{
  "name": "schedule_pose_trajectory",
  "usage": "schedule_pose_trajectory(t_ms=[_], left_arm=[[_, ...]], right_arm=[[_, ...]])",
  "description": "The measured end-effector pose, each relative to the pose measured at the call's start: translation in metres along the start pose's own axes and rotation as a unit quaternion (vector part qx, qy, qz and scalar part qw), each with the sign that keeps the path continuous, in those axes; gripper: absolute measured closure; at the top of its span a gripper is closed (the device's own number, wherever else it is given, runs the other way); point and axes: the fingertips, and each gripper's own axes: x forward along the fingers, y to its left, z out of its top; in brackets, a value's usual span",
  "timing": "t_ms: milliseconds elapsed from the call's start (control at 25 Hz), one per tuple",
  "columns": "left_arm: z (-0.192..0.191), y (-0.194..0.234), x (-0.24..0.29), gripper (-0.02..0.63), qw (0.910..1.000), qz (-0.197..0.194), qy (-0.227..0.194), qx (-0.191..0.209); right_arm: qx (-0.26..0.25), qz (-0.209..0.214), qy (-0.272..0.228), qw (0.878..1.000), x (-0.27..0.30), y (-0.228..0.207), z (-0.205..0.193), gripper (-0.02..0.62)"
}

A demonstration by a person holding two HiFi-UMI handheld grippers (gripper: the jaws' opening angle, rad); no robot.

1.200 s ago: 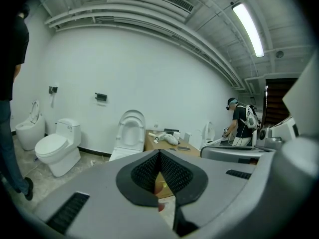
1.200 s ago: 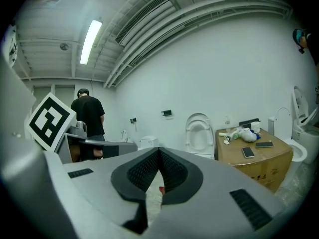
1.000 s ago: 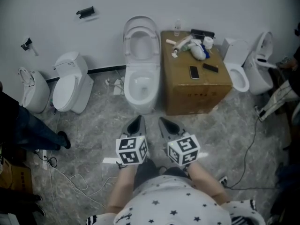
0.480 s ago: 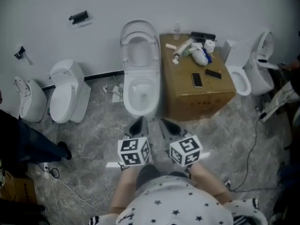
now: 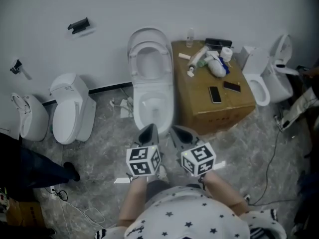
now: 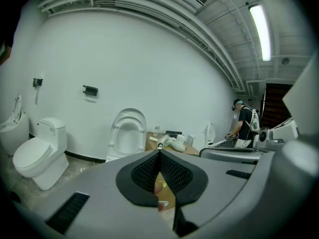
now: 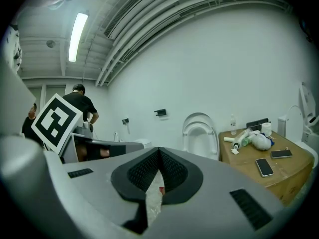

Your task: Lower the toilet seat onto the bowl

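Observation:
A white toilet stands against the wall with its seat (image 5: 149, 59) and lid raised upright above the bowl (image 5: 152, 108). The raised seat (image 6: 127, 135) also shows in the left gripper view, and as the seat (image 7: 201, 133) in the right gripper view. My left gripper (image 5: 149, 131) and right gripper (image 5: 180, 134) hover side by side just in front of the bowl, a short way from it. Both are shut with nothing between the jaws. Neither touches the toilet.
A cardboard box (image 5: 212, 114) right of the toilet carries phones, bottles and a rag. Another toilet (image 5: 261, 81) stands further right, two more (image 5: 70, 108) at the left. Cables (image 5: 75, 203) lie on the stone floor. A person (image 6: 244, 126) stands at the far right.
The view has shifted so the toilet sits a little lower and closer to the grippers. Both grippers stay shut and side by side.

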Motion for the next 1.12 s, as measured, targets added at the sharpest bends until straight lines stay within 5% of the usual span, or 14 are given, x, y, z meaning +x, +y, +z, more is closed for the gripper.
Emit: schedule_pose_trajectory(t_ms=[1120], left_arm=[[0.064,0.101,0.122,0.607,0.999,-0.033,0.014,0.028]], right_arm=[[0.022,-0.051,-0.003,0.998,0.145,-0.051,0.036,0.59]])
